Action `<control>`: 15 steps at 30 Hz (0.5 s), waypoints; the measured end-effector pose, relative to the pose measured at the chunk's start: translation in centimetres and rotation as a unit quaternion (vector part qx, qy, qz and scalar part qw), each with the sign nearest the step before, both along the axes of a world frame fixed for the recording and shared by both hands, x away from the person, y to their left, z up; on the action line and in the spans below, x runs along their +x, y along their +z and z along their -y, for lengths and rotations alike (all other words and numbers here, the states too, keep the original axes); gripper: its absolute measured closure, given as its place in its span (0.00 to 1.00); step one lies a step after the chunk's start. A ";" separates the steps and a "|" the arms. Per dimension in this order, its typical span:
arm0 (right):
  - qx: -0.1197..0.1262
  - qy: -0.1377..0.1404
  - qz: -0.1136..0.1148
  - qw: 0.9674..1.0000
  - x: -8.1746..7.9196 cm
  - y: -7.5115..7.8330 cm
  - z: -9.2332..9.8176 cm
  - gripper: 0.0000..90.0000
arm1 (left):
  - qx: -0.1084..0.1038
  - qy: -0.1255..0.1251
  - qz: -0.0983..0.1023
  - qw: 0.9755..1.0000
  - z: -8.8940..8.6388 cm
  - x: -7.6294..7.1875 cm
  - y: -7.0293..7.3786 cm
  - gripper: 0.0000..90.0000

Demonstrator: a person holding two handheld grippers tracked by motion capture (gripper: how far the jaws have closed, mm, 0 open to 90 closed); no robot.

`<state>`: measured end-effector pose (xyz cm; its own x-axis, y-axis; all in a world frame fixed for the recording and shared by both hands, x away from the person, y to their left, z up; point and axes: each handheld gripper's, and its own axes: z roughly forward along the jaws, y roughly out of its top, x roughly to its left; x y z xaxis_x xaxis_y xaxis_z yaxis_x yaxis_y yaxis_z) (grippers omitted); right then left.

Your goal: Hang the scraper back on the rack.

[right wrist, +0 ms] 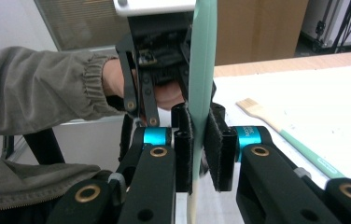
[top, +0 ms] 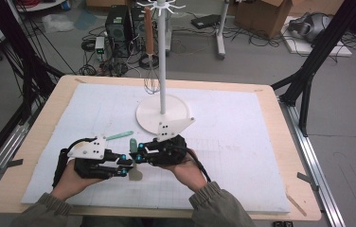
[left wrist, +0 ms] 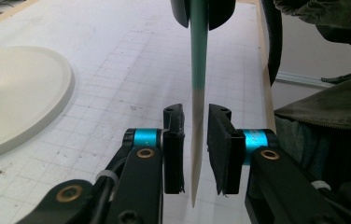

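A spatula [top: 132, 143] with a pale green handle and a cream blade hangs edge-on between my two grippers, which face each other at the near middle of the table. My right gripper [right wrist: 200, 149] is shut on the green handle [right wrist: 202, 56], pads pressed to both sides. My left gripper [left wrist: 195, 144] stands around the cream blade [left wrist: 196, 154] with a narrow gap on each side, so it is open. In the high view the left gripper [top: 126, 164] sits just left of the right gripper [top: 138, 152], each held in a hand.
A white utensil stand with a round base [top: 147, 118] rises behind the grippers, and a whisk [top: 151, 80] hangs from it. A green-handled brush [top: 119, 135] lies on the white mat [top: 242, 142] just past the left gripper. The table's near edge is close.
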<state>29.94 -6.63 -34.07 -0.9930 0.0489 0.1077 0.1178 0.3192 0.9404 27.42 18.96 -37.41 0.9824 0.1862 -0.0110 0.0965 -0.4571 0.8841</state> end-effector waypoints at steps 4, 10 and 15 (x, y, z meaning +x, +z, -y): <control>0.005 0.001 -0.001 1.000 -0.1 0.0 -0.2 0.92 | -0.001 -0.003 -0.003 1.000 0.2 -0.1 -0.1 0.90; 0.011 0.002 0.004 1.000 -0.2 -0.1 -0.7 0.92 | 0.002 -0.001 0.002 1.000 0.2 -0.1 0.0 0.92; 0.012 0.003 0.018 1.000 -0.5 -0.3 -1.3 0.90 | -0.006 0.002 -0.003 1.000 0.0 -0.2 0.0 0.93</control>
